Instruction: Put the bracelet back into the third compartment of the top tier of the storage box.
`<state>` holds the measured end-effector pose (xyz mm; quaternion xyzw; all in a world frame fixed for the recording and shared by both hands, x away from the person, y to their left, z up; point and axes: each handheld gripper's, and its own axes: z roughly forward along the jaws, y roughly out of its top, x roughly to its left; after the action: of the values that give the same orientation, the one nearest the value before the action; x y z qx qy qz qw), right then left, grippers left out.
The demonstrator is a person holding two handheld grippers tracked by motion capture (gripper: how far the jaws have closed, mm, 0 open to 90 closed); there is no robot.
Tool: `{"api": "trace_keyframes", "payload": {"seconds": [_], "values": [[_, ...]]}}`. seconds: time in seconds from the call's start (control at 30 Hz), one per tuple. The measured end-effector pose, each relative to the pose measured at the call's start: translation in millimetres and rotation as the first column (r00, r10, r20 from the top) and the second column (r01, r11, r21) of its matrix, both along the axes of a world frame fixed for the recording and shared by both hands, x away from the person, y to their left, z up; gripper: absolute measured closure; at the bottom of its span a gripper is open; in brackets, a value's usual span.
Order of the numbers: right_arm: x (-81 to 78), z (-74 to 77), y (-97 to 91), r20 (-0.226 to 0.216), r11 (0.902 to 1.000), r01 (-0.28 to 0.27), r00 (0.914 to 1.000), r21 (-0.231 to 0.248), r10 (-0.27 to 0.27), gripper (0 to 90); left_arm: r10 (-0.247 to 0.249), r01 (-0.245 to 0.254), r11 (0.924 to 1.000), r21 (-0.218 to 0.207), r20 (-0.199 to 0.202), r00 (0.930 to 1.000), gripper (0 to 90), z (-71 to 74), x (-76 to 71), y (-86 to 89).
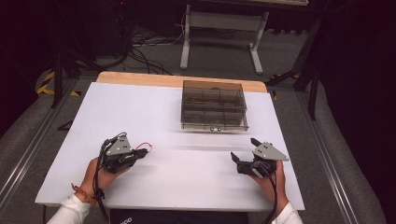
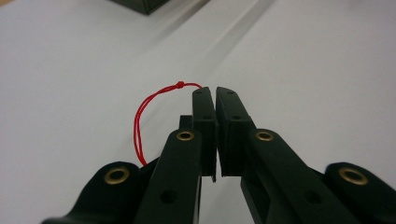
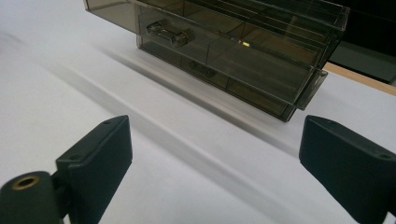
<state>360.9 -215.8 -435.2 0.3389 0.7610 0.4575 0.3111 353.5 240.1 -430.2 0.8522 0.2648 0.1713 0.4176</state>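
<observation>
- The left gripper [image 1: 142, 152] sits at the lower left of the high view, jaws pressed nearly together on a loop of red string [image 2: 148, 105]; in the left gripper view the string's knot lies right at the jaw tips and the loop arcs away to the left of them.
- The right gripper [image 1: 243, 150] is at the lower right of the high view, jaws spread wide and holding nothing.
- A smoky clear drawer box [image 1: 214, 105] stands in the upper middle of the white table [image 1: 140, 107], well apart from both grippers; the right gripper view looks straight at it, with a small handle [image 3: 168, 32] on the upper drawer front in the upper left of that frame.
- My guess is the string is headed for a drawer, so the free gripper should first take that handle squarely and pull straight out.
- The box looks light and may slide; a slow, level pull would suit it.
- The hold on the string is at its very end, so the left gripper should travel gently and keep clamped until the loop hangs over an open compartment.
</observation>
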Motion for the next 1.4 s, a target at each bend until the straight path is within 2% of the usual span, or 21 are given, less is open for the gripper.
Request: {"api": "trace_keyframes", "payload": {"seconds": [0.07,0.13,0.2,0.27,0.37,0.73,0.83,1.07,1.13,1.17,1.4], "values": [[0.1,0.1,-0.3,0.0,1.0,0.002,1.0,0.003,-0.002,10.7,-0.023,0.024,0.9997,-0.01,0.017,0.9996,87.3,7.2,3.6,-11.6],[0.1,0.1,-0.4,0.0,1.0,0.001,1.0,0.004,-0.001,10.7,-0.034,0.034,0.9993,-0.014,0.018,0.9993,87.2,9.8,5.0,-15.2],[0.0,0.0,-0.6,0.001,1.0,0.0,1.0,0.005,0.0,10.7,-0.052,0.053,0.9983,-0.023,0.042,0.9978,87.3,16.3,9.5,-25.6],[0.1,-0.1,-0.8,0.0,1.0,0.0,1.0,0.005,0.0,10.7,-0.057,0.058,0.9978,-0.031,0.036,0.9977,87.3,17.3,10.4,-29.5],[0.3,-0.4,-0.9,0.0,1.0,-0.003,1.0,0.003,0.003,10.7,-0.07,0.072,0.997,-0.028,0.052,0.9961,87.2,20.5,15.4,-39.8],[1.2,-1.5,0.3,-0.002,1.0,-0.006,1.0,-0.007,0.006,10.8,-0.075,0.079,0.9952,-0.058,0.062,0.9952,87.3,24.4,24.8,-54.6],[1.4,-1.7,0.6,-0.002,0.9999,-0.005,1.0,-0.009,0.005,10.7,-0.082,0.087,0.9943,-0.061,0.078,0.9935,87.3,27.5,28.1,-59.5],[1.8,-2.6,1.3,-0.006,0.9999,-0.006,1.0,-0.008,0.006,10.8,-0.108,0.115,0.9899,-0.083,0.091,0.9901,87.3,33.7,37.9,-75.0],[2.4,-3.2,1.7,-0.008,0.9999,-0.004,1.0,-0.01,0.004,10.8,-0.119,0.13,0.9855,-0.11,0.095,0.9883,87.3,39.8,42.9,-84.2],[2.5,-3.4,1.9,-0.009,0.9999,-0.004,1.0,-0.01,0.004,10.8,-0.119,0.13,0.9855,-0.11,0.095,0.9883,87.3,39.8,42.9,-84.2],[2.6,-3.8,2.0,-0.009,0.9999,-0.005,0.9999,-0.013,0.005,10.8,-0.161,0.176,0.9768,-0.122,0.124,0.9791,87.3,59.6,57.1,-116.8]]}}
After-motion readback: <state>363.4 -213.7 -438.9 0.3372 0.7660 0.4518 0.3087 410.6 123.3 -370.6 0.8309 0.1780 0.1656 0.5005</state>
